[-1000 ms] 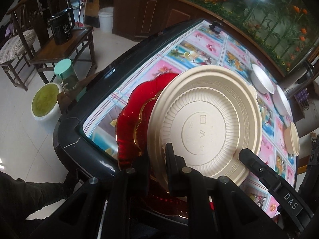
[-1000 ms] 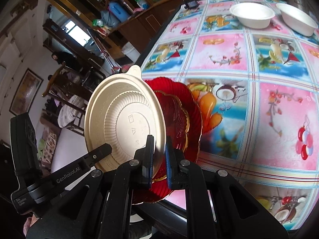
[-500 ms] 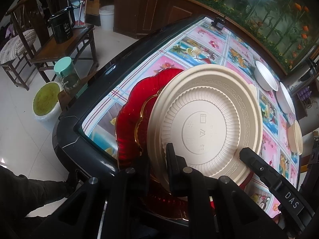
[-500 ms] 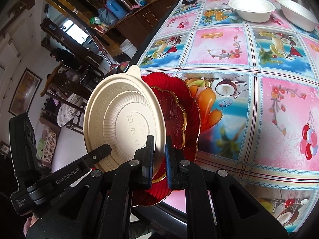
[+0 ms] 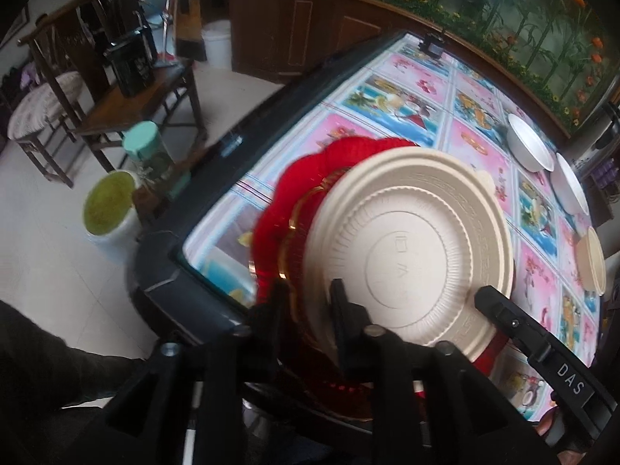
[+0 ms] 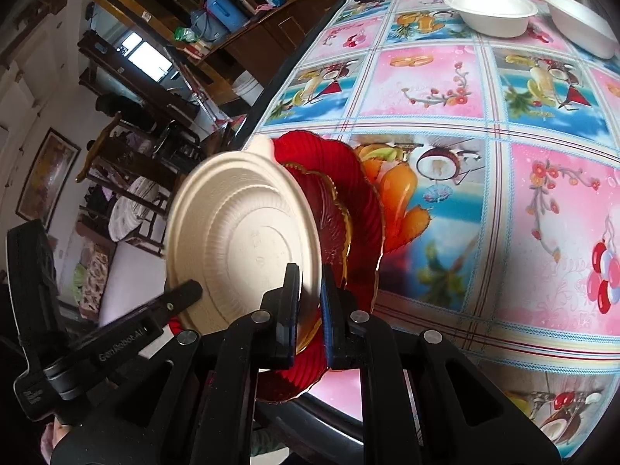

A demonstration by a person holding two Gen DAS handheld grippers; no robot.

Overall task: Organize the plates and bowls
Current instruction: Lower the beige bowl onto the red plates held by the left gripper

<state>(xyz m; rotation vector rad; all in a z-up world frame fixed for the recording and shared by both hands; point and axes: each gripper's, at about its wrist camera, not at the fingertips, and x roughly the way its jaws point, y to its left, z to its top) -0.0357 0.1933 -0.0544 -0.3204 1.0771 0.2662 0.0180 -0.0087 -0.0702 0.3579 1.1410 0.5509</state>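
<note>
A stack of plates is held tilted above the near edge of the table: a beige ribbed plate [image 5: 410, 248] in front, a smaller gold-rimmed red plate [image 6: 333, 217] behind it and a large red scalloped plate [image 5: 286, 193] at the back. My left gripper [image 5: 306, 302] is shut on the stack's near rim. My right gripper [image 6: 310, 294] is shut on the stack's rim from the other side; the beige plate [image 6: 240, 232] faces left there. Two white bowls [image 6: 492, 9] [image 6: 581, 19] stand at the table's far side.
The table [image 6: 542, 178] has a pink and blue picture cloth and a dark rim [image 5: 186, 255]. A beige dish [image 5: 591, 259] stands at its right edge. Left of the table are wooden chairs [image 5: 77, 89], a green-lidded jar [image 5: 147, 151] and a white pot [image 5: 112, 209].
The plate stack, held by both grippers, has shifted a little toward the table's far side. Both grips are unchanged.
</note>
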